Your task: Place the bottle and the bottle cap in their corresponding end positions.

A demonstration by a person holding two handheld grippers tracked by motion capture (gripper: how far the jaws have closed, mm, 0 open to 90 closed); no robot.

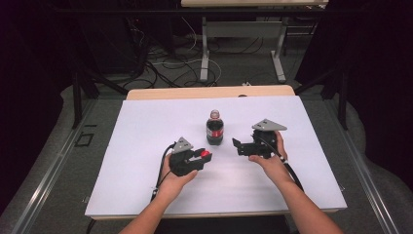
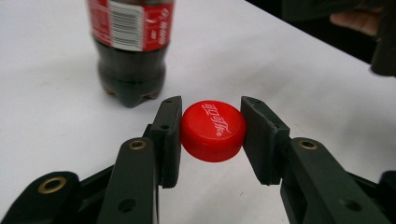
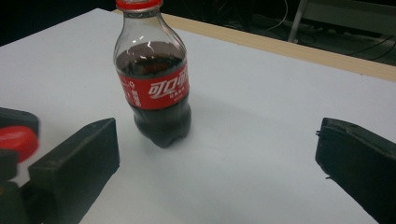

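Note:
A small cola bottle [image 1: 215, 128] with a red label and dark drink stands upright in the middle of the white table top [image 1: 141, 146]. My left gripper [image 1: 205, 155] is just in front of it and to its left, shut on a red bottle cap [image 2: 213, 131] held side-on between its pads [image 2: 169, 140]. To the right of the bottle, my right gripper [image 1: 237, 146] points left at it, jaws wide open with nothing between them. In the right gripper view the bottle [image 3: 156, 88] stands ahead of my right gripper [image 3: 217, 137], apart from both jaws, and the cap [image 3: 16, 140] sits at the left edge.
The white sheet covers a wooden table whose bare strip [image 1: 209, 92] runs along the far edge. Beyond it are metal table legs [image 1: 204, 58] and loose cables [image 1: 165, 68] on the floor. White surface lies open to the left, right and front of the bottle.

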